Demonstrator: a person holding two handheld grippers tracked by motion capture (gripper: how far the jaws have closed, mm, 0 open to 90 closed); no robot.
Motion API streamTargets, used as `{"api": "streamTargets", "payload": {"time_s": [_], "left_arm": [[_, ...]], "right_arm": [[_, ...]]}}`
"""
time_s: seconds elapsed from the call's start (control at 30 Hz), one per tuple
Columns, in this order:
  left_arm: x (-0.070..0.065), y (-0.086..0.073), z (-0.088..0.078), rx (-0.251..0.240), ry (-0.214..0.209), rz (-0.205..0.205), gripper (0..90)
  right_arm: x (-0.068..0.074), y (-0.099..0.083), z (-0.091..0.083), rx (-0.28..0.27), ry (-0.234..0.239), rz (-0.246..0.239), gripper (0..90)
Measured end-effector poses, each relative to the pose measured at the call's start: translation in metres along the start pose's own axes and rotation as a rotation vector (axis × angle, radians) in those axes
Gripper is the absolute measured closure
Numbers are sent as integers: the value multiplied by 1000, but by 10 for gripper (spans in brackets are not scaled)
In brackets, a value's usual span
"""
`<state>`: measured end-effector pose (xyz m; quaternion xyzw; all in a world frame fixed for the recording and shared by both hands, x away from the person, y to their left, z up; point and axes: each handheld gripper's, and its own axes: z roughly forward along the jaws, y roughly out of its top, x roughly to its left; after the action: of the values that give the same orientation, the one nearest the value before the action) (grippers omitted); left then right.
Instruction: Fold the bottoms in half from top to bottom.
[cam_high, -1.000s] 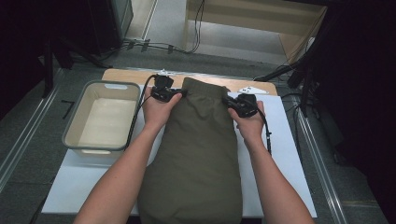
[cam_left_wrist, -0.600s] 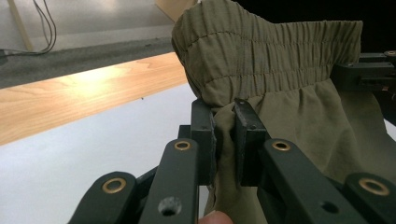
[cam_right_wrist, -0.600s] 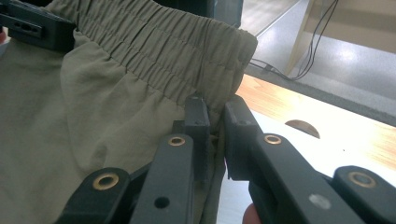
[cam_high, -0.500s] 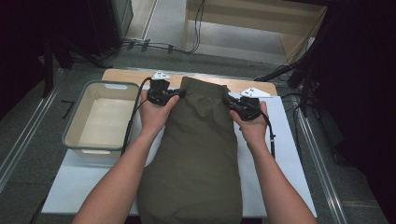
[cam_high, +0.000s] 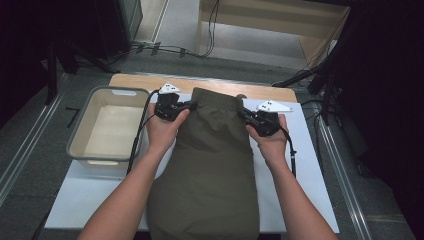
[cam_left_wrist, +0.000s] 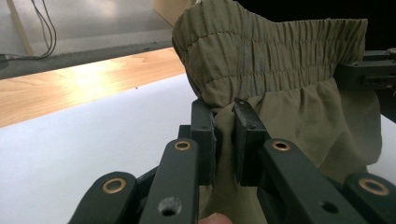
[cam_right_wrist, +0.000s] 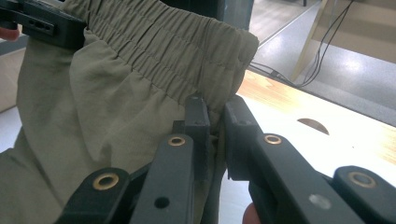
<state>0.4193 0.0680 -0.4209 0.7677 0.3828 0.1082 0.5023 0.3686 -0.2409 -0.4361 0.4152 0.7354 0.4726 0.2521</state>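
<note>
The olive-green trousers (cam_high: 210, 170) lay lengthwise on the white tabletop (cam_high: 305, 165), legs toward the person and elasticated waistband (cam_left_wrist: 275, 51) at the far end, with the left gripper (cam_left_wrist: 224, 126) and right gripper (cam_right_wrist: 212, 121) each clamped, fingers narrow, on a pinch of fabric just below the waistband at its own side. To carry the step well, both grips should be judged to need equal tension and level travel so the waistband stays flat. Against the earlier frame, both hands had shifted slightly farther across the tabletop with the waistband; the grey tub (cam_high: 107, 127) at left was unmoved.
</note>
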Motion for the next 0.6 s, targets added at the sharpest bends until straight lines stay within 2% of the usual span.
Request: {"api": "streamTargets", "payload": {"time_s": [0.6], "left_arm": [[-16, -15, -20, -24, -16, 17, 797]], "right_arm": [[15, -12, -18, -29, 11, -15, 800]]}}
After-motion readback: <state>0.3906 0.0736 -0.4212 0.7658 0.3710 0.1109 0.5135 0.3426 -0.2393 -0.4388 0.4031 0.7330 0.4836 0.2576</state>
